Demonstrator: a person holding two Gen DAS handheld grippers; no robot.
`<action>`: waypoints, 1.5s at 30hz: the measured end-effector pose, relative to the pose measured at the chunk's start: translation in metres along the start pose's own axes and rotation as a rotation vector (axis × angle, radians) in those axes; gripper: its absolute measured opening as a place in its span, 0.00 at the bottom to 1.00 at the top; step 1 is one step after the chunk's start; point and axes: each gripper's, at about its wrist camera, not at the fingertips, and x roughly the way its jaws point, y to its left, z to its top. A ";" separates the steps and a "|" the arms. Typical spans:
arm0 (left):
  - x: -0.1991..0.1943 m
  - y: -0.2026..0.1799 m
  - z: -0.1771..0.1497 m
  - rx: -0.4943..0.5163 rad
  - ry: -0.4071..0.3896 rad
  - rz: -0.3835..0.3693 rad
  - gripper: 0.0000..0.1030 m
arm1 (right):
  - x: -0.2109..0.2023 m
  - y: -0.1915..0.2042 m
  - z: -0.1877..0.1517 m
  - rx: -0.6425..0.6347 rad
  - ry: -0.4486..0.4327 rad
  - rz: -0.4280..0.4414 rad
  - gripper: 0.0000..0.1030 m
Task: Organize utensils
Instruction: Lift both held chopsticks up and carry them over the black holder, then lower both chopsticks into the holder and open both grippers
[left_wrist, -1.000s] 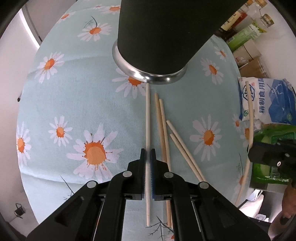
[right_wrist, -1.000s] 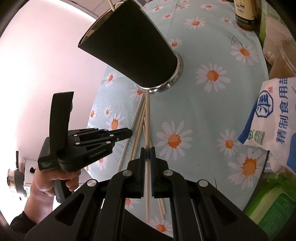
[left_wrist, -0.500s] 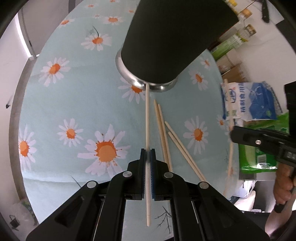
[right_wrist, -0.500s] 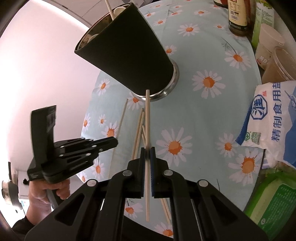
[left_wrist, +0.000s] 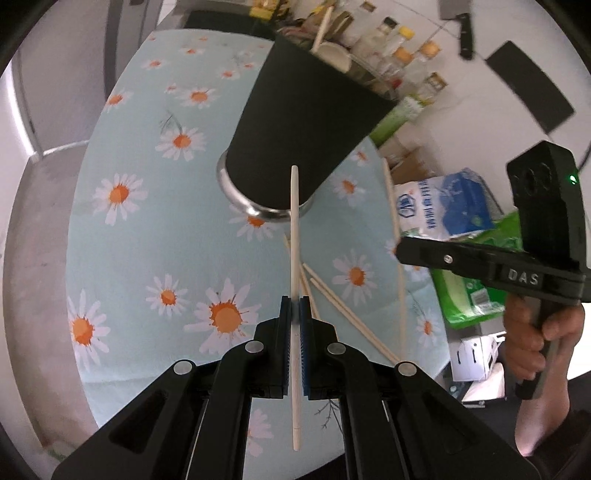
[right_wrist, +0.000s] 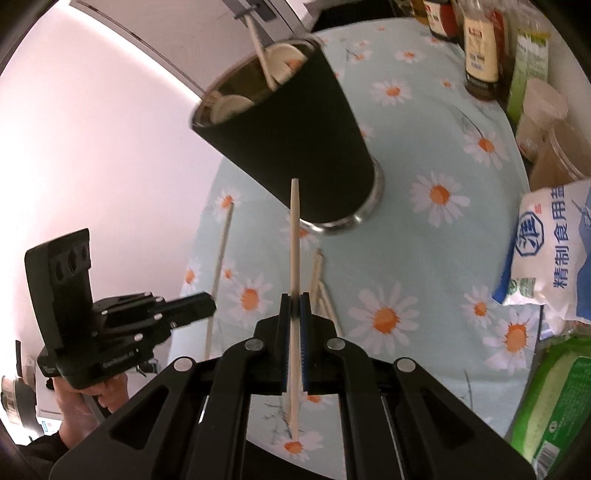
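In your left wrist view, your left gripper (left_wrist: 294, 314) is clamped on one pale wooden chopstick (left_wrist: 294, 236), its tip raised in front of the black tapered metal cup (left_wrist: 306, 129). That cup stands upright on the round table with a pale blue daisy-print cloth (left_wrist: 147, 229), and it sits directly ahead in the chopstick's line. Out of its mouth pokes one wooden stick beside a pale spoon-like piece. Under the held chopstick you can make out about four loose wooden chopsticks (left_wrist: 343, 314) lying crossed on the cloth. To the right, your right gripper (left_wrist: 400, 251) holds a second pale chopstick (left_wrist: 395, 240) in the air. Behind it lie one blue-and-white salt bag (left_wrist: 443, 203) and one green package (left_wrist: 469, 295), with a row of glass bottles (left_wrist: 399, 59) beyond the cup.

In your right wrist view, your right gripper (right_wrist: 294, 314) is closed on its own chopstick (right_wrist: 294, 251), the tip again overlapping the black cup (right_wrist: 295, 147). Inside the steel-lined mouth you see one stick and two pale rounded pieces. Loose chopsticks (right_wrist: 319, 280) lie just right of your fingers; their number cannot be told here. At left, your left gripper (right_wrist: 207, 306) carries its chopstick (right_wrist: 221, 254). The salt bag (right_wrist: 546, 254) and green package (right_wrist: 554, 398) crowd the right edge, with a dark sauce bottle (right_wrist: 480, 48) at the top.
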 end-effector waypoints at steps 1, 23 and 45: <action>-0.006 -0.001 0.000 0.016 -0.011 -0.021 0.03 | -0.001 0.004 0.000 -0.005 -0.016 0.010 0.05; -0.084 -0.032 0.050 0.199 -0.350 -0.181 0.03 | -0.047 0.045 0.038 -0.111 -0.332 0.143 0.06; -0.102 -0.039 0.121 0.277 -0.669 -0.248 0.03 | -0.113 0.056 0.103 -0.151 -0.764 0.048 0.06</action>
